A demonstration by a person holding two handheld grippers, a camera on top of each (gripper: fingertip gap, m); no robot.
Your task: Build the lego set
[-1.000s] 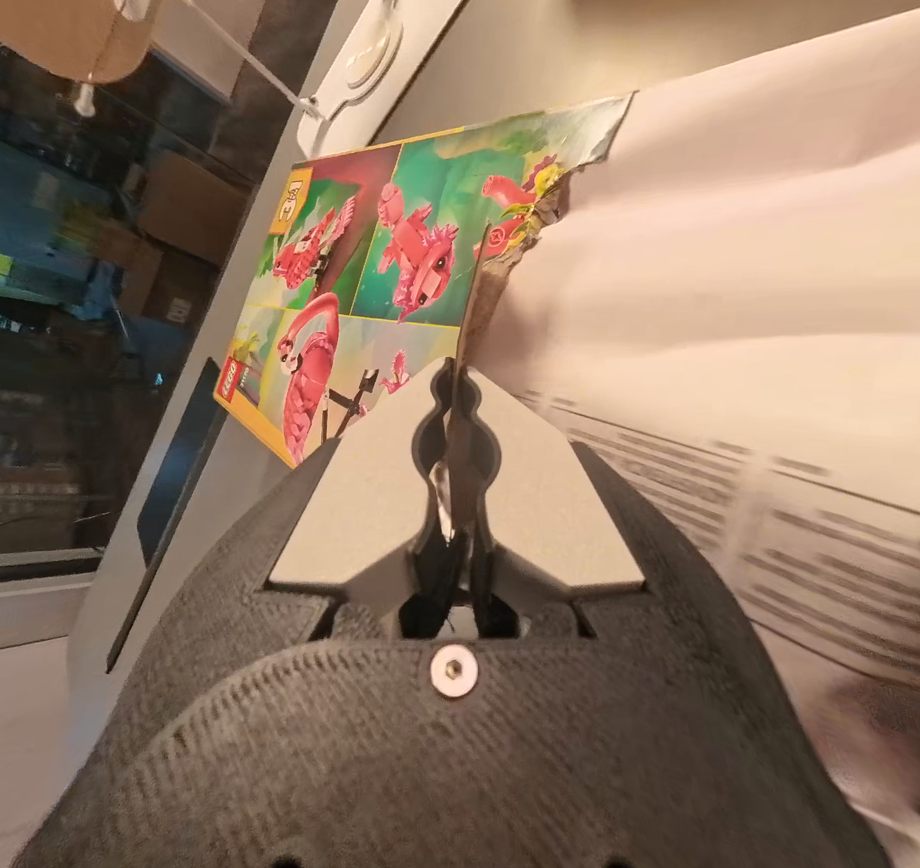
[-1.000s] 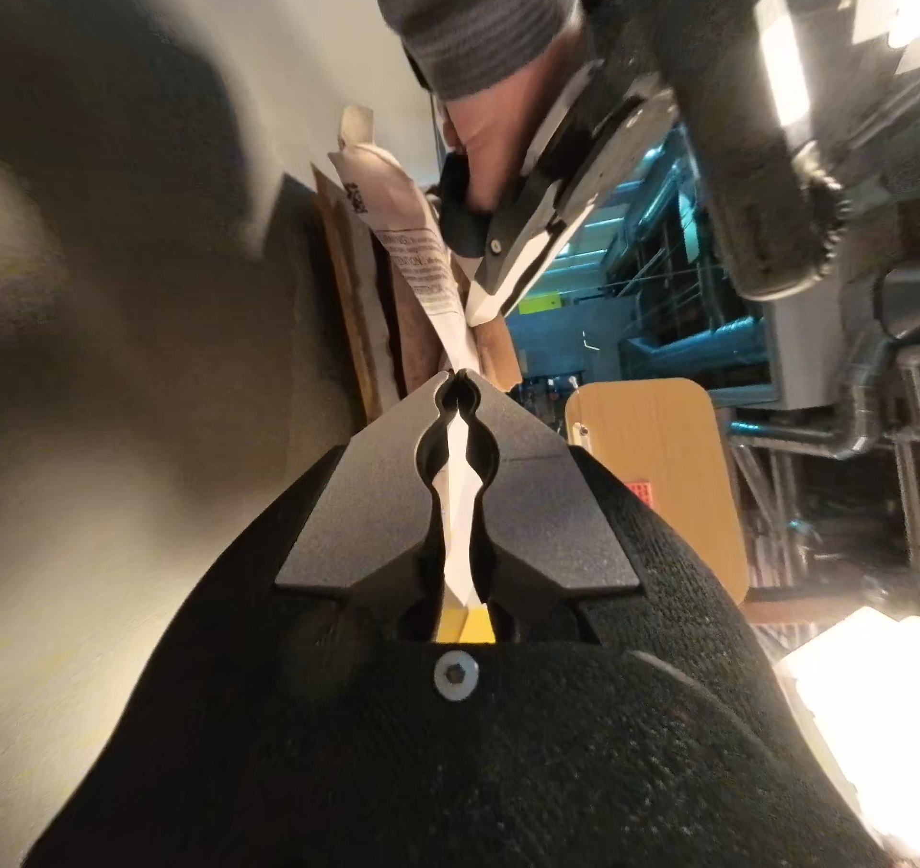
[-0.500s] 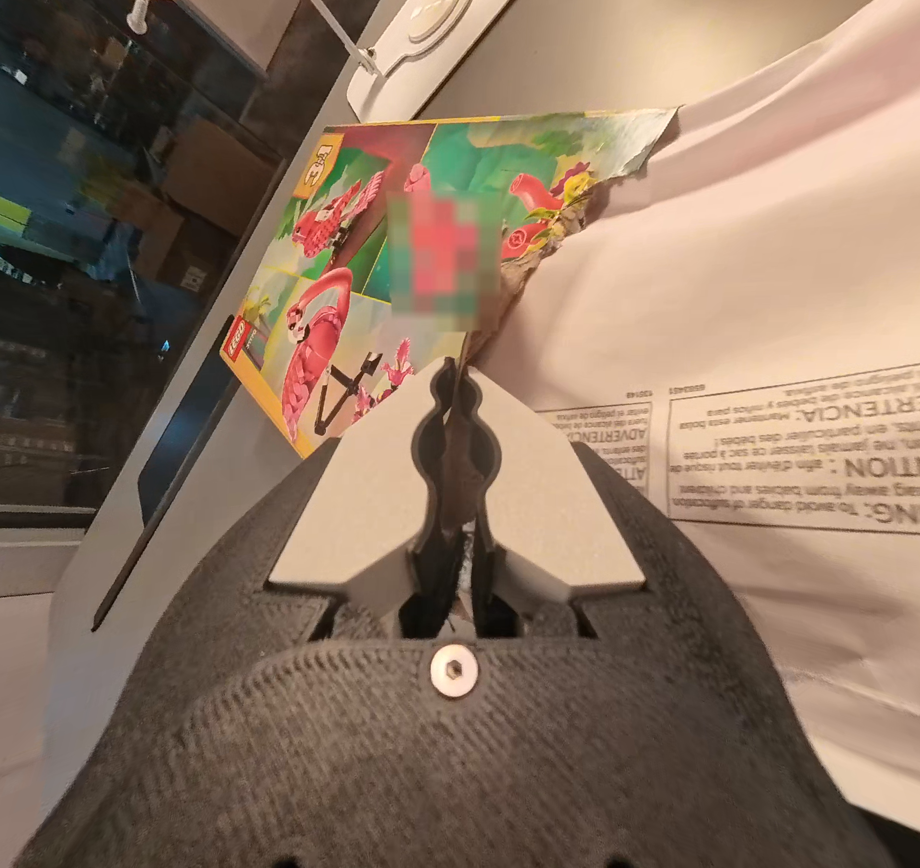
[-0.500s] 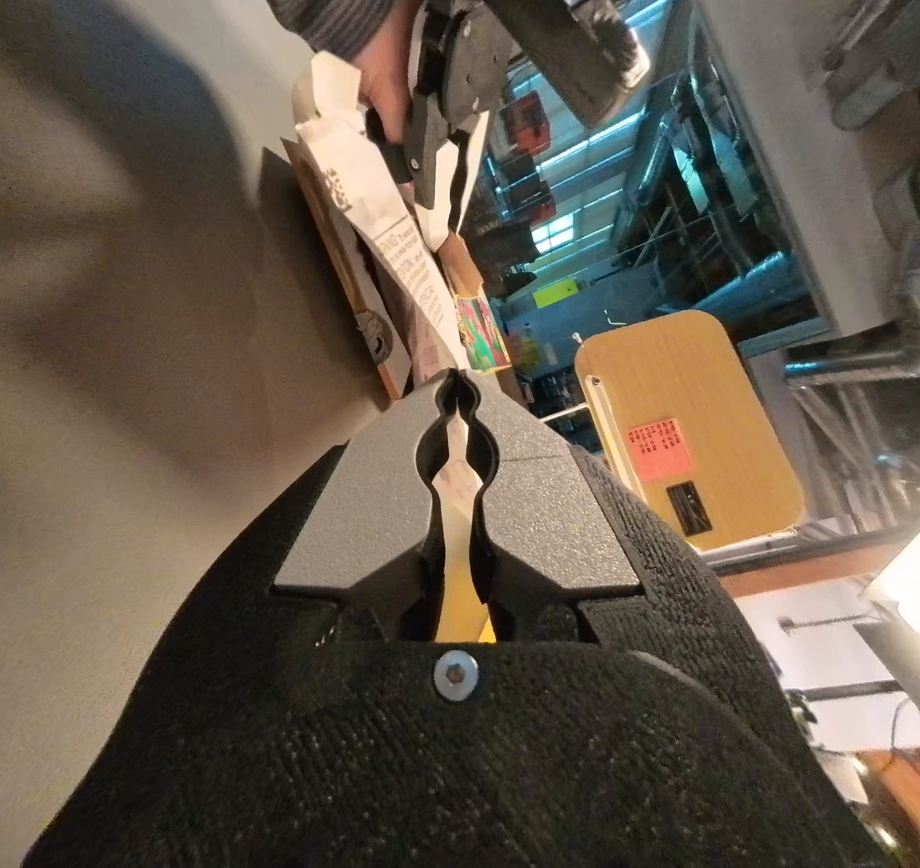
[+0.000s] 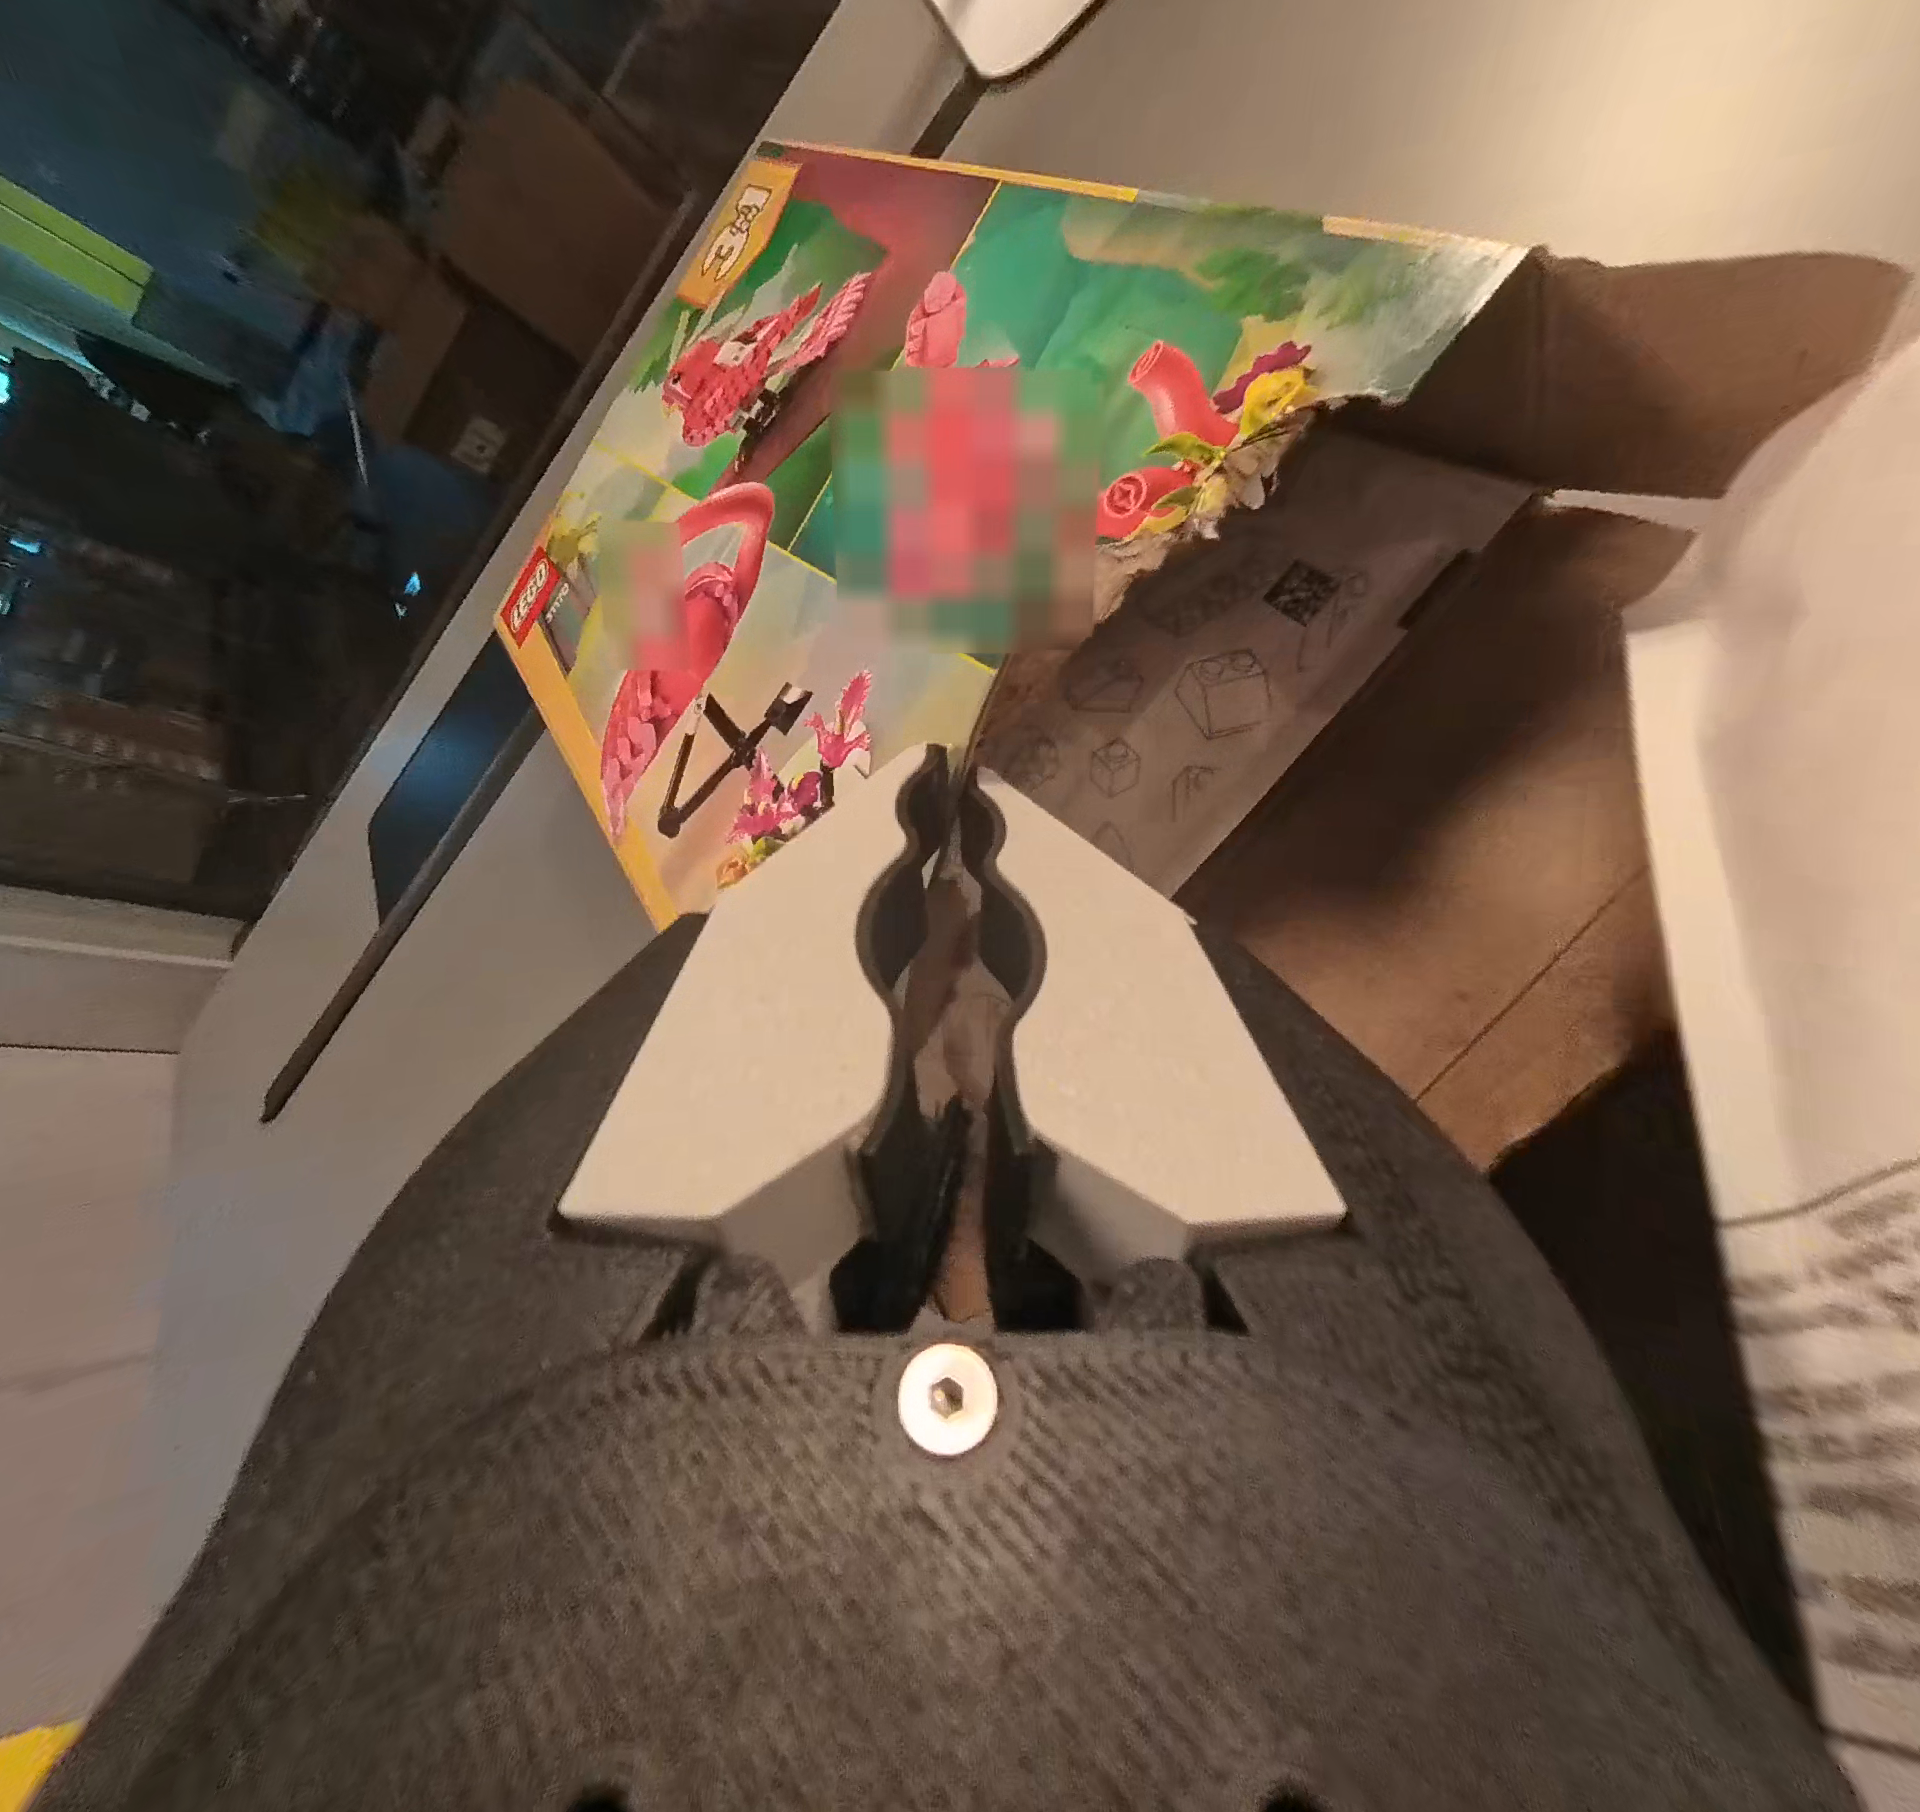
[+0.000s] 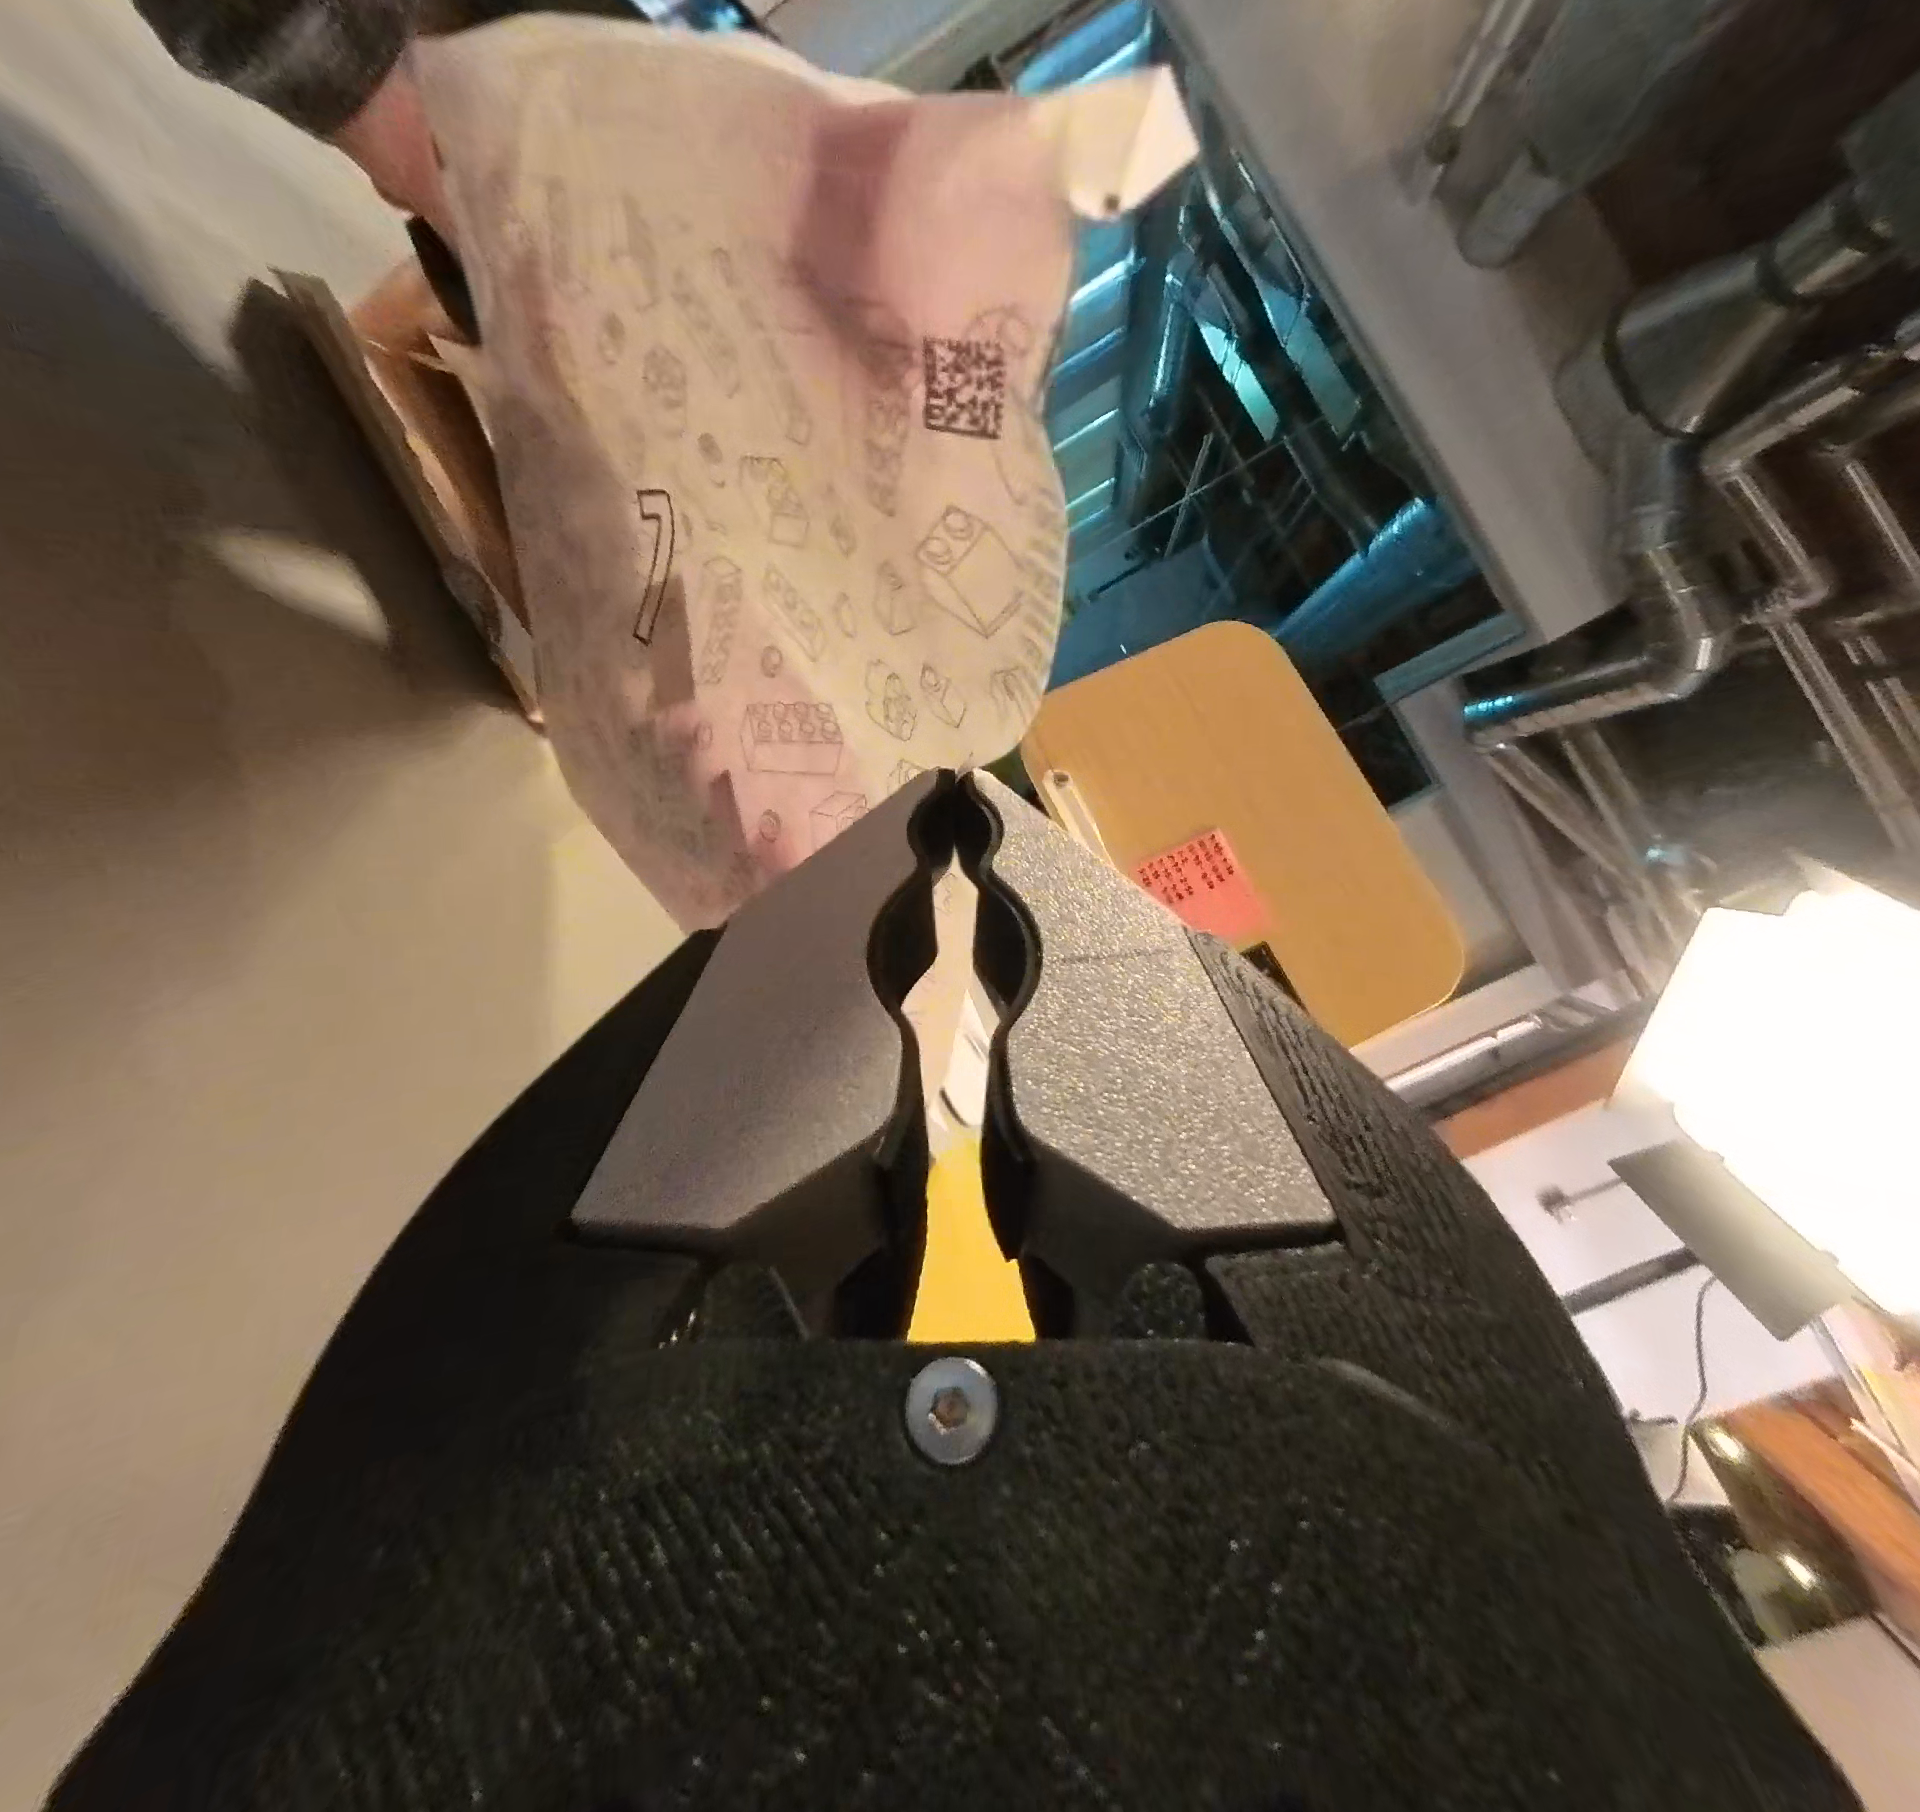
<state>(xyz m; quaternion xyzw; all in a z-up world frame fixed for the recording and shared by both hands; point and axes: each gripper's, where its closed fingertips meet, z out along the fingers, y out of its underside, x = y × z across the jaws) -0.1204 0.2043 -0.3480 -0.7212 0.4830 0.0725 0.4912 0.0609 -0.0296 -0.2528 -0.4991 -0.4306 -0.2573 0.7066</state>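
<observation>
The left gripper (image 5: pixel 951 760) has its 2 pale fingers (image 5: pixel 790 1014) closed together on the torn edge of a cardboard toy box (image 5: pixel 831 474). The box wall runs down between the pads and is pinched there. Its printed outer face, green and yellow with pink brick-built figures, lies to the left of the fingertips, and its brown inner face (image 5: pixel 1455 879) opens to the right. Inside the box, just right of the fingertips, sits a pale paper bag (image 5: pixel 1226 682) printed with outlines of bricks. The box stands on a light table (image 5: pixel 1558 79). A dark flat panel (image 5: pixel 436 796) lies on the table to the left of the box.

The right gripper (image 6: pixel 954 786) has its 2 dark fingers (image 6: pixel 1132 1024) shut on the lower edge of the paper bag (image 6: pixel 790 474). The paper is nipped at the very tips and continues down between the pads. The bag spreads up and to the left from there, with a square code mark near its right side. Behind its upper left corner a sleeved hand (image 6: pixel 384 131) shows, and the box (image 6: pixel 416 432) is edge-on beyond the bag on the left. To the right, farther off, stands a wooden chair back (image 6: pixel 1226 796) bearing a red sticker (image 6: pixel 1195 879).
</observation>
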